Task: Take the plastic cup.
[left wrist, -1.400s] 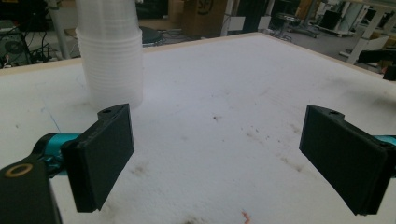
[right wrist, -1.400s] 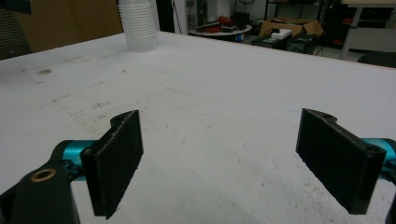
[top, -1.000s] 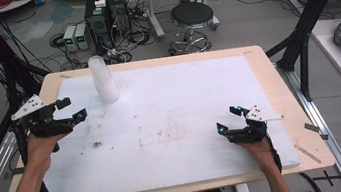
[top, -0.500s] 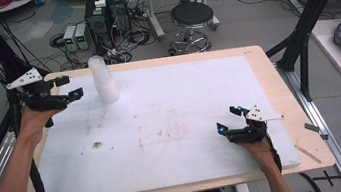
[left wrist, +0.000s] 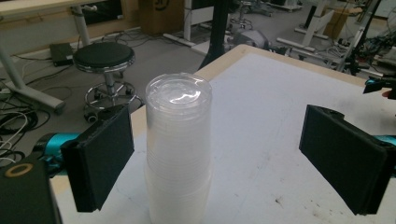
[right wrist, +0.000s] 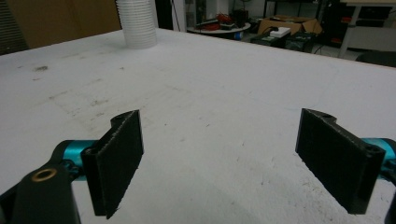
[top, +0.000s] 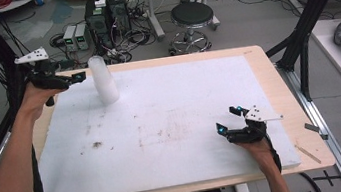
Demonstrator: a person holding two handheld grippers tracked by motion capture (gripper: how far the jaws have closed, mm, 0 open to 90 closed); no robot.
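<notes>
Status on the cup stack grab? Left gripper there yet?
Done: left gripper sits beside the stack of clear cups, which stands upright near the table's far left corner. In hand: nothing; its jaws are open with the stack between and ahead of them, untouched. Right gripper is open, low over the white mat. Left: close on the stack.

Left claw (top: pixel 73 79) raised, jaws apart; right claw (top: pixel 227 121) low, likewise.

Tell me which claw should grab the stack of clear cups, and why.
Left. The left claw hangs open right beside the stack of clear cups, which sits between its jaws in the left gripper view. The right claw rests open far across the table.
</notes>
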